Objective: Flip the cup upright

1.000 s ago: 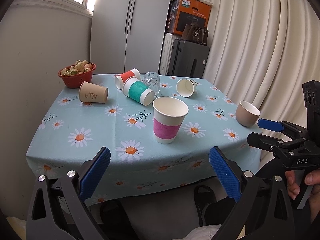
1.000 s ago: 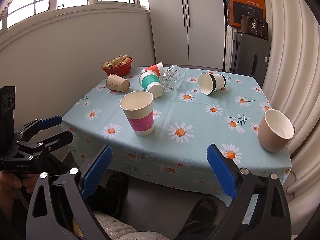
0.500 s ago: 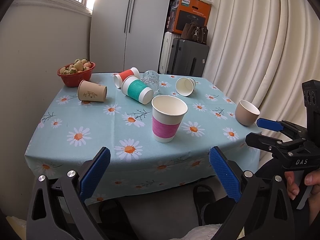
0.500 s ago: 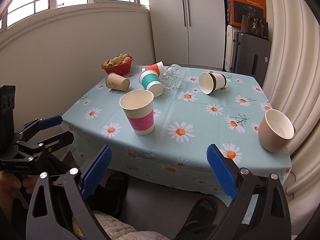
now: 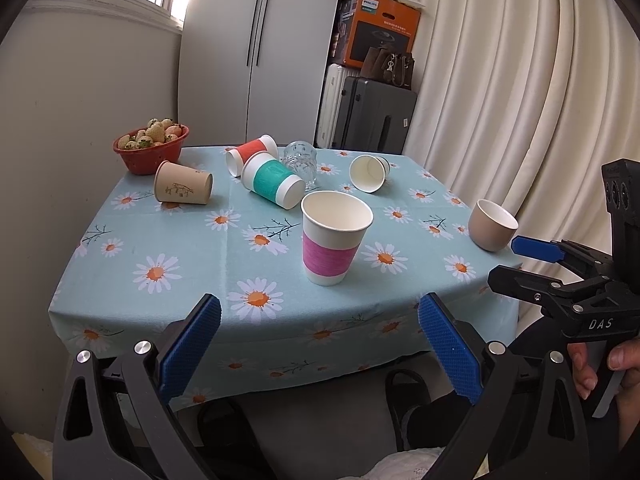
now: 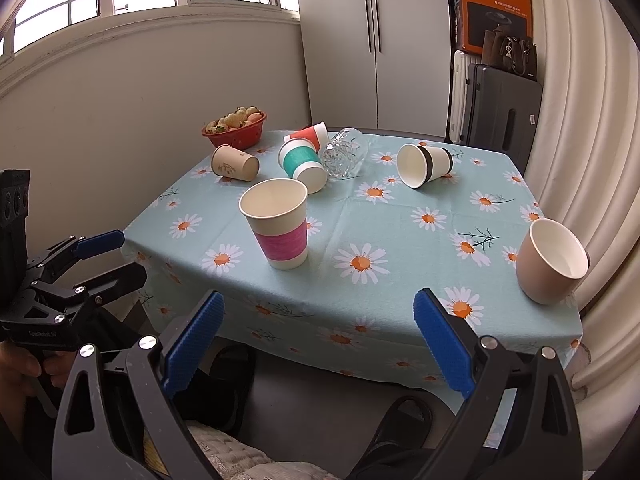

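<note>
A pink-banded paper cup stands upright near the table's front. A tan ceramic cup stands upright at the right edge. Lying on their sides farther back are a teal-banded cup, a red cup, a brown paper cup, a black-banded white cup and a clear glass. My left gripper and right gripper are both open and empty, held in front of the table's near edge.
A red bowl of strawberries sits at the back left corner of the daisy tablecloth. A wall runs along the left, curtains on the right, a cabinet and suitcases behind. Each gripper shows in the other's view.
Both grippers have drifted slightly back and up from the table; the cups have not moved.
</note>
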{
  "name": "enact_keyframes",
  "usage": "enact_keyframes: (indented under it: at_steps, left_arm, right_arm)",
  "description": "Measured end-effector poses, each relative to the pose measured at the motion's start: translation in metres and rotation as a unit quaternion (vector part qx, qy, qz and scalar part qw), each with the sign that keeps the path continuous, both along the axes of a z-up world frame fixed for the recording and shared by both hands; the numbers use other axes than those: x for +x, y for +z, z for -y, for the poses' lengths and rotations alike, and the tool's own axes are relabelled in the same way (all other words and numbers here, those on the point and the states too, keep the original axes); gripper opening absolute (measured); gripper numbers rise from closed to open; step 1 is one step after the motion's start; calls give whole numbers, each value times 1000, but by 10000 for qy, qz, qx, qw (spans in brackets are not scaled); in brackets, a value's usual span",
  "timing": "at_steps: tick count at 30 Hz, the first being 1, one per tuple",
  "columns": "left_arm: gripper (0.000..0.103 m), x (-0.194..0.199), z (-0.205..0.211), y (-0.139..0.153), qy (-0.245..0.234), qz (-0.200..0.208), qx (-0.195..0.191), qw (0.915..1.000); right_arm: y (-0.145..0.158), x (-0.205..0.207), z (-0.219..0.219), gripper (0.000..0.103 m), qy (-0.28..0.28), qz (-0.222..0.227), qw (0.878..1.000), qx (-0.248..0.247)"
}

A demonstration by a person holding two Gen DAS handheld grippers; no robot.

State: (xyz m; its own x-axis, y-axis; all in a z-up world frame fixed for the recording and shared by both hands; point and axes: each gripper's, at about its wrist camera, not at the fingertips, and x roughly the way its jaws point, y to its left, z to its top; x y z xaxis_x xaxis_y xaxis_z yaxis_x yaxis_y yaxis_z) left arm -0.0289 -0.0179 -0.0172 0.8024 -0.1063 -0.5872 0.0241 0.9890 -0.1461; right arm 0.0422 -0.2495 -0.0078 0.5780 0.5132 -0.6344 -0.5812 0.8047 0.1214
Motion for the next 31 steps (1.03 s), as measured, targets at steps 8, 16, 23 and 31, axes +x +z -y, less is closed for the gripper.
enact_keyframes:
  at_steps: [8, 16, 23, 31]
  left_arm:
    - [97, 0, 0, 0, 14, -20, -51, 10000]
    - [97, 0, -2, 0, 51, -15, -71, 10000]
    - [97, 1, -2, -1, 48, -31, -73, 10000]
    - [97, 1, -2, -2, 63, -52, -70, 9999]
  right_arm:
    - [0, 0, 0, 95, -3, -5, 10000, 3]
    - [-1, 0, 1, 95, 9, 1, 10000, -21]
    - [-2, 0, 2, 95, 4, 1, 10000, -17]
    - [-2, 0, 1, 95, 7, 0, 10000, -30]
